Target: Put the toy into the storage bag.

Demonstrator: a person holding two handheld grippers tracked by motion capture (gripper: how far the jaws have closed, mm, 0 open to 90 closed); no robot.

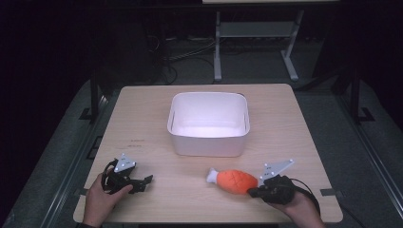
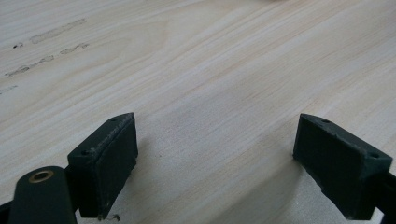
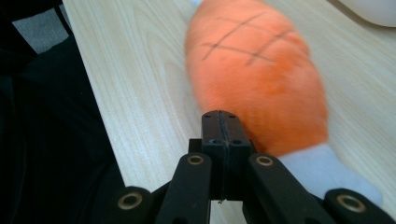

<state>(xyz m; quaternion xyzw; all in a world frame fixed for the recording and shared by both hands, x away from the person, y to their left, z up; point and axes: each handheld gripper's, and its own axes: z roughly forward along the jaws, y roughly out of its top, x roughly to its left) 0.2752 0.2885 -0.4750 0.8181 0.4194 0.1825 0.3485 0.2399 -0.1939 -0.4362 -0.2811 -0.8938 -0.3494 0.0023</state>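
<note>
Pale wood grain covered the bench (image 1: 142, 123), and on it we saw a white plastic bin (image 1: 208, 142) standing near the middle, toward the far side, its inside bare and brightly lit. Closer to the person, right of centre, lay an orange plush toy (image 1: 236, 181) shaped like a drumstick, with dark stitched cross-hatching on its body and a white end (image 1: 212, 175) pointing left toward the middle of the bench. It rested flat on the wood, well apart from the bin's front wall. The right tool (image 1: 254, 192) sat at the toy's right end, held low by the right hand (image 1: 290, 199); in the right gripper view we saw its two black jaws pressed fully together with no gap, their tips (image 3: 222, 133) just beside the orange body and nothing caught between them, the toy's second white end (image 3: 327, 175) lying right of the linkage. The left tool (image 1: 145, 183) was near the bench's front left corner in the left hand (image 1: 102, 197), well apart from the toy and the bin. In the left gripper view its jaws stood wide apart, one pad (image 2: 109, 158) at the left and the other at the right, with bare wood between them and faint pencil-like marks (image 2: 51, 42) farther off on the surface.
</note>
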